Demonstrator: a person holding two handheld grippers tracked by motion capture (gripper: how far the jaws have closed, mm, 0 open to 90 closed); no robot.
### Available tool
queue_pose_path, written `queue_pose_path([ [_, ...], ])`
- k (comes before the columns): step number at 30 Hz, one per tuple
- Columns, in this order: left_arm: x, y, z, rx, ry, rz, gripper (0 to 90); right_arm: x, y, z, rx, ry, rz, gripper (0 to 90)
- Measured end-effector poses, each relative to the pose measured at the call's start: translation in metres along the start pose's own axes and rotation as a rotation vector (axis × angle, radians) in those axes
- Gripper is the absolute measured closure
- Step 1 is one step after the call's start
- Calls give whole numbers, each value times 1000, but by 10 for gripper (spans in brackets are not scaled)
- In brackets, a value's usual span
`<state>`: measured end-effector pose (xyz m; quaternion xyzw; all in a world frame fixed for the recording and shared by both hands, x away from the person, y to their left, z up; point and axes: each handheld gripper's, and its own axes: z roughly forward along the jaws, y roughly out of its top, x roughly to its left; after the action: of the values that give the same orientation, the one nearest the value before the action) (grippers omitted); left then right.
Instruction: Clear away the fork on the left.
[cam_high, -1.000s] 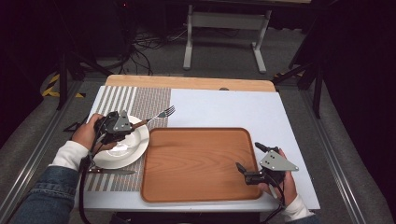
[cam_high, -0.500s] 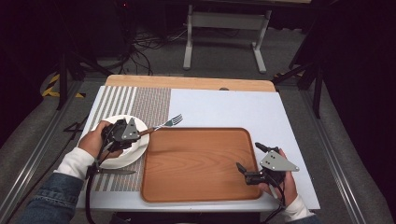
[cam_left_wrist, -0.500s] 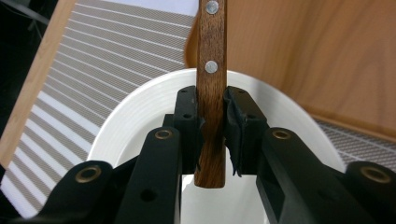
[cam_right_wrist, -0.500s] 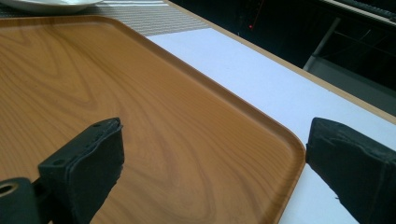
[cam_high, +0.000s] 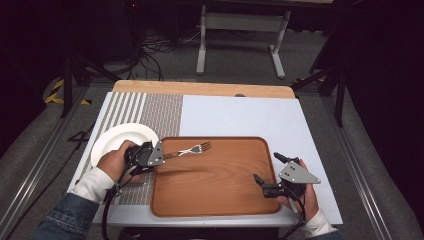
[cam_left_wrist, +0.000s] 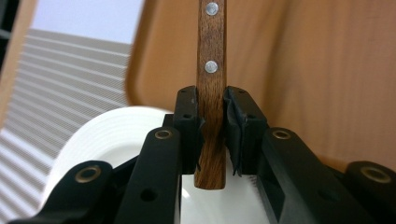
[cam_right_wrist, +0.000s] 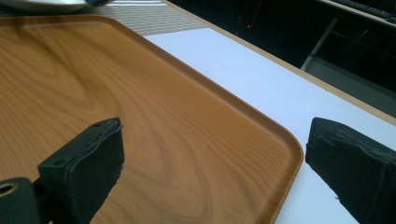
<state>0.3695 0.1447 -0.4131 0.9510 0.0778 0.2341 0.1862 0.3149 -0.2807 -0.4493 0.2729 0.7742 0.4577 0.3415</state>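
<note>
Wooden fork handle (cam_left_wrist: 211, 93) sits clamped between left gripper (cam_left_wrist: 212, 126) fingers (cam_left_wrist: 187, 122).

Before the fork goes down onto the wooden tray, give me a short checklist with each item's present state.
1. Left tool clamped on the fork by its wooden handle: ok.
2. Fork tines over the tray, past its left rim: ok.
3. Tray surface under the fork bare: ok.
4. Right tool apart from the fork, jaws open at the tray's right edge: ok.
5. Plate left behind the left tool, clear of the fork: ok.
6. Height of the tines above the tray: cannot tell.
</note>
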Motion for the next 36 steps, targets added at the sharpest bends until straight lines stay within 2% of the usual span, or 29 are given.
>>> queue_pose_path([
  [3,-9,6,3,5,-27,29,757,0,0,0,1,0,0,54],
  [4,-12,8,4,12,-36,52,757,0,0,0,1,1,1,55],
  [12,-26,14,15,15,-97,87,756,-1,-2,1,6,-3,0,55],
  [23,-38,18,24,45,-149,124,756,-1,-2,1,8,-2,-1,55],
  [36,-48,13,22,0,-176,72,755,0,-1,1,13,1,-7,55],
])
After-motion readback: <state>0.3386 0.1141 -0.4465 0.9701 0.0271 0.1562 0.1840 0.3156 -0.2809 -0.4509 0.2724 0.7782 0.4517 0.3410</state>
